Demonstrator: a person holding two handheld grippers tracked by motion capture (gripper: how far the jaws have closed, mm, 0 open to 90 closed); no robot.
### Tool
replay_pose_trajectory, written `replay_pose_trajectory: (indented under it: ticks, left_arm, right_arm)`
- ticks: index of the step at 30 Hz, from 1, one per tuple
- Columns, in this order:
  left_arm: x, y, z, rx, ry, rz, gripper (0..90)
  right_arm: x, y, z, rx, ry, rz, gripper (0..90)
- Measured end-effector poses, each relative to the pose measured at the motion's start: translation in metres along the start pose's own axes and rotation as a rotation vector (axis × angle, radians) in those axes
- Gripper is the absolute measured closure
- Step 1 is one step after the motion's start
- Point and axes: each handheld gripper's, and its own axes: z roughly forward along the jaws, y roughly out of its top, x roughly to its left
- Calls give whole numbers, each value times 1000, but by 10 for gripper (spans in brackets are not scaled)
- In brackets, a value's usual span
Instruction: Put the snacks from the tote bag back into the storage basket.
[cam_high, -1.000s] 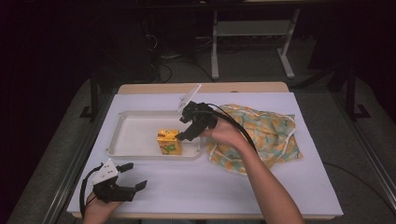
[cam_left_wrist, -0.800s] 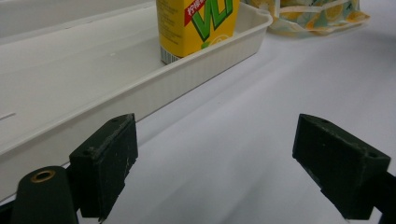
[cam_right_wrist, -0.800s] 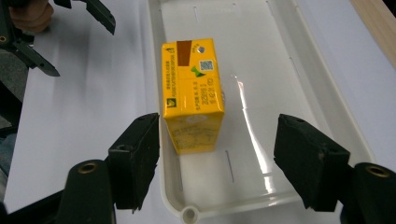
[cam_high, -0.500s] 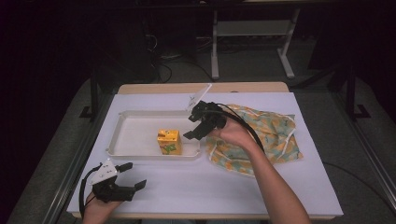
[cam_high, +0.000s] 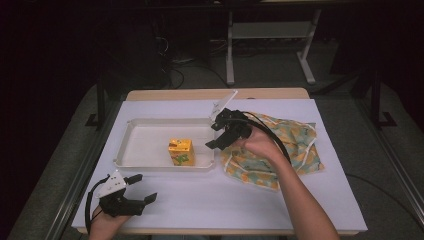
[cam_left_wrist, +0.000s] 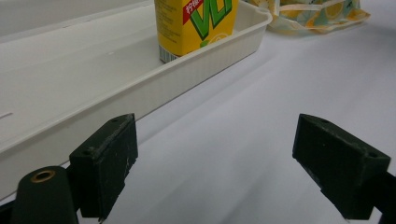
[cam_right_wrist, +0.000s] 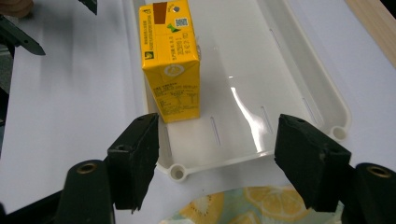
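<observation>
White sheet covers desk, dark room behind; right tool wide above tray edge, left tool wide, near tray.

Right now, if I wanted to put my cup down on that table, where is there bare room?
The tray is bare left of the yellow carton. The white table is open along the near edge, between the left gripper and the person's right forearm. It is crowded on the right, where the patterned bag and right gripper sit.

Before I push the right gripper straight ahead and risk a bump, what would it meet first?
Probably the near rim of the white tray, then the yellow juice carton standing inside; the open right gripper holds nothing.
</observation>
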Motion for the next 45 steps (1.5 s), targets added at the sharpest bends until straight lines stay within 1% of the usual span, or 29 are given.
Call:
replay_pose_trajectory:
  ticks: [2, 3, 5, 6, 9, 14, 16, 18, 20, 22, 23, 24, 25, 26, 29, 30, 35, 36, 37, 39, 40, 41, 42, 45]
  left_arm:
    - [0, 0, 0, -1, 1, 0, 138]
    - [0, 0, 0, -2, 1, 0, 138]
    - [0, 0, 1, -5, 1, 3, 138]
    - [-1, 0, 1, 3, -2, -2, 138]
    - [-1, 0, 1, 2, -3, 0, 138]
    - [0, 0, 1, 9, 0, 1, 138]
    - [0, 0, 1, 9, 0, 6, 138]
    - [0, 0, 1, 6, 0, 3, 138]
    - [0, 0, 1, 9, 0, 4, 138]
    - [0, 0, 1, 9, 0, 1, 138]
    - [-1, 0, 1, 8, 0, 1, 138]
    - [-1, 0, 2, 6, 0, -1, 138]
    - [-1, 0, 2, 6, 0, -1, 138]
    - [-1, 0, 1, 9, 0, 1, 138]
    - [-1, 0, 1, 10, 2, 0, 138]
    - [-1, 0, 1, 8, 2, 0, 138]
    - [0, 0, 1, 10, 2, 2, 138]
    - [0, 0, 1, 9, 2, 1, 138]
    - [0, 0, 1, 9, 2, 1, 138]
    - [-1, 1, 1, 9, 2, 0, 138]
    - [-1, 1, 1, 10, 3, 2, 138]
    - [-1, 1, 2, 9, 2, 2, 138]
    - [-1, 1, 2, 8, 2, 1, 138]
    - [-1, 1, 2, 8, 2, 1, 138]
  right_arm:
    - [-1, -3, -1, 2, 0, -1, 300]
    - [0, -4, -2, 7, -4, 7, 300]
    - [-1, -7, -4, 2, -10, 7, 300]
    - [-2, -10, -6, 3, -7, 13, 301]
    - [-3, -12, -7, 4, -10, 12, 301]
    - [-4, -20, -11, 4, -14, 33, 311]
    - [-6, -24, -12, 16, -9, 40, 308]
    - [-6, -25, -13, 18, -8, 41, 308]
    - [-5, -26, -17, 8, -15, 47, 312]
    - [-5, -27, -18, 11, -13, 54, 312]
    - [-4, -29, -20, 12, -16, 52, 312]
    - [-5, -30, -20, 5, -18, 38, 312]
    - [-5, -30, -20, 5, -18, 38, 312]
    - [-4, -32, -23, 5, -23, 48, 312]
    - [-4, -34, -24, 7, -26, 53, 311]
    - [-3, -37, -26, 8, -28, 66, 305]
    - [-4, -44, -28, 8, -32, 69, 303]
    - [-3, -45, -28, 15, -25, 90, 299]
    - [-3, -47, -29, 15, -32, 82, 303]
    - [-3, -49, -29, 12, -35, 90, 303]
    - [-3, -53, -30, 10, -43, 82, 302]
    - [-3, -53, -30, 10, -43, 82, 302]
    - [-3, -54, -31, 10, -39, 96, 303]
    - [-2, -59, -33, 8, -38, 96, 303]
